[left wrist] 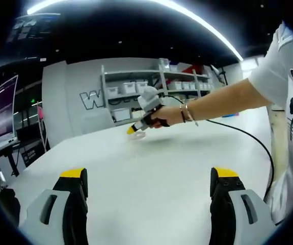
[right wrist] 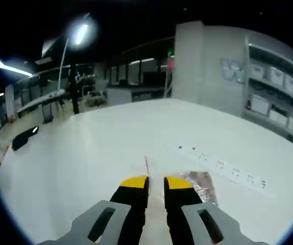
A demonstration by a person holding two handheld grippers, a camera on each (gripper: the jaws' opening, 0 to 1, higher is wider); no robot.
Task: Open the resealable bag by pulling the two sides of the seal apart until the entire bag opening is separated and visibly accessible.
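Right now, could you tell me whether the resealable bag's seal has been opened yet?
Cannot tell. The resealable bag lies flat on the table, its seal hidden by the right gripper, whose jaws are nearly together.

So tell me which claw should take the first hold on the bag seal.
Right. The right claw is down at the bag on the table, jaws nearly closed beside its edge. The left claw hangs open, well back from it, so it would probably follow second.

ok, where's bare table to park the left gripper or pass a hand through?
Bare white table between the left gripper and the right gripper, which is far off. In the right gripper view, the surface left of the right gripper is free out to the far edge. Crowded: the bag by its jaws, with the power strip just beyond.
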